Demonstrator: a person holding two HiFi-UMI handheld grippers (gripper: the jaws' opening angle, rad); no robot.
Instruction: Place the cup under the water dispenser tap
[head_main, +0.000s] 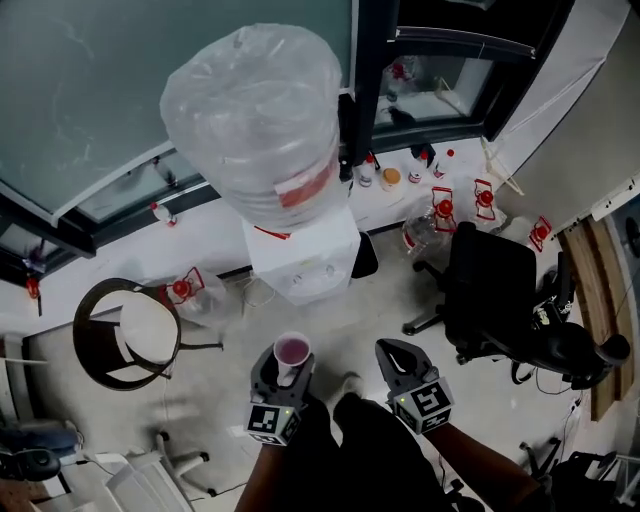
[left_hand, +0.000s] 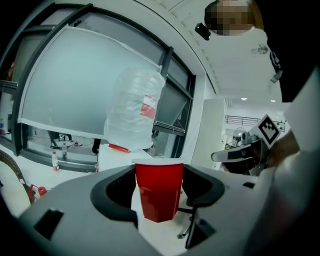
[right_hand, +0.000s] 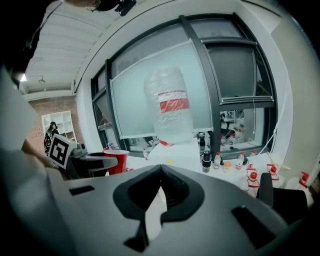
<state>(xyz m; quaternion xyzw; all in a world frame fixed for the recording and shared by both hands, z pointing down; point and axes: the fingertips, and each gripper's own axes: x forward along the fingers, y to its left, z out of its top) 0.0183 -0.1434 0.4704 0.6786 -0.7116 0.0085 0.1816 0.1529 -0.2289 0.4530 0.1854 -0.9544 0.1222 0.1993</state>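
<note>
A red plastic cup (head_main: 292, 350) with a white rim stands upright in the air between the jaws of my left gripper (head_main: 287, 364), which is shut on its sides. In the left gripper view the cup (left_hand: 159, 192) fills the gap between the dark pads. The white water dispenser (head_main: 305, 255) with its big clear bottle (head_main: 255, 120) stands just ahead of the cup, a short gap of floor between them. My right gripper (head_main: 392, 352) hangs to the right of the cup, shut and empty. Its own view shows the tips (right_hand: 161, 169) meeting, with the bottle (right_hand: 170, 105) straight beyond.
A black office chair (head_main: 495, 280) stands right of the dispenser. A round-framed stool (head_main: 130, 330) sits to the left. Small bottles (head_main: 400, 175) line the window ledge, and red-topped items (head_main: 460, 205) lie on the floor behind the chair.
</note>
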